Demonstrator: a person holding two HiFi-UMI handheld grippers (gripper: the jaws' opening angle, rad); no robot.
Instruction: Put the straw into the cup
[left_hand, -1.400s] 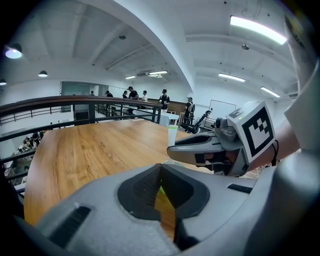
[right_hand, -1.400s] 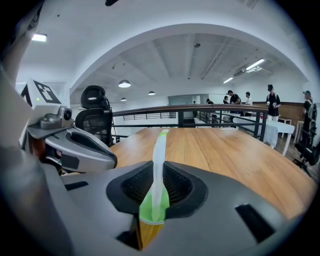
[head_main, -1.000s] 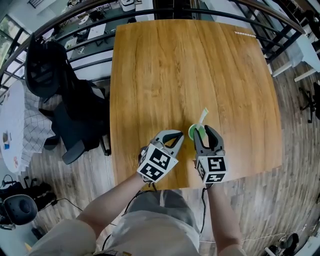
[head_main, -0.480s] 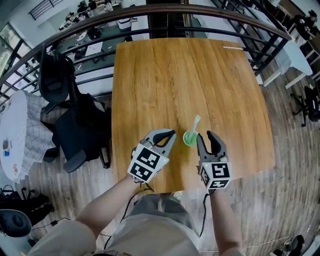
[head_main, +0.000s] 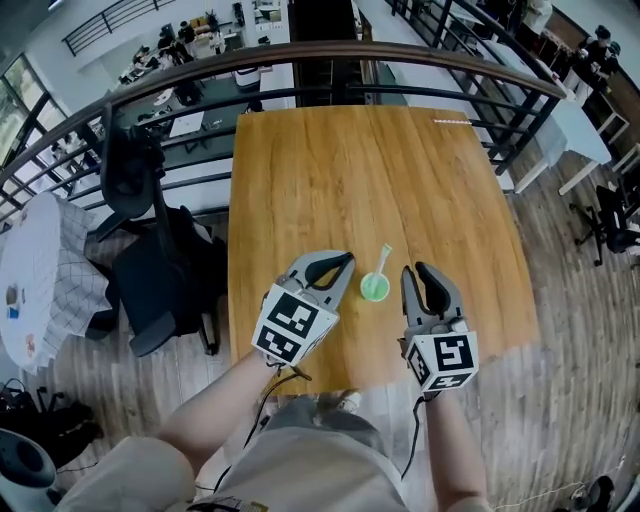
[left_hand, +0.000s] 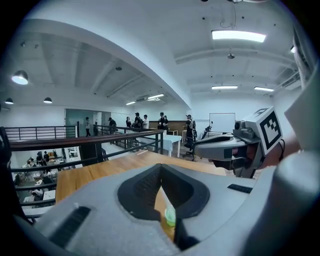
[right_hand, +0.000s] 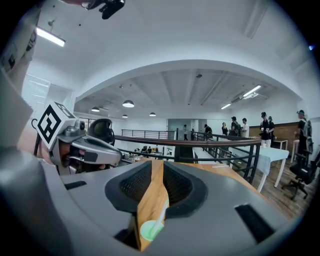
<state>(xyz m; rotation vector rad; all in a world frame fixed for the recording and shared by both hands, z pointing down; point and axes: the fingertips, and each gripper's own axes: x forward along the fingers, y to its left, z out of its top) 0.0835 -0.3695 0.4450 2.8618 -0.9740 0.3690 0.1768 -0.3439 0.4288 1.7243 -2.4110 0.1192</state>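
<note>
While the head view lays out the whole scene from above, only the two gripper views show how the tongs stand. On the left tongs (head_main: 340, 262) the jaws meet at their tips, closed on nothing. On the right tongs (head_main: 428, 277) the jaws are closing, with a thin gap between them and nothing gripped in it. Through each gap a strip of wood and the green cup (head_main: 375, 289) appear far below. The head view makes plain that the cup sits on the bench (head_main: 340, 170) between the two tongs, near the person's edge, touching neither. Each gripper view also catches the other tongs side-on, held above the bench and pointing roughly level.

A square top of warm, grained wood forms the bench. At its far right edge lies a small pale strip, too small to identify. A dark curved railing (head_main: 300, 95) runs behind the bench, a black office chair (head_main: 150, 270) stands to the left, and the floor (head_main: 560, 320) is wood plank. The gripper views add a white ceiling with strip lights (left_hand: 238, 35), a white table (right_hand: 267, 155) and people standing far off.

In the cup stands the straw (head_main: 382, 262), its lower end inside. Its long axis is tilted, leaning away from the person and slightly right, top end past the rim.
</note>
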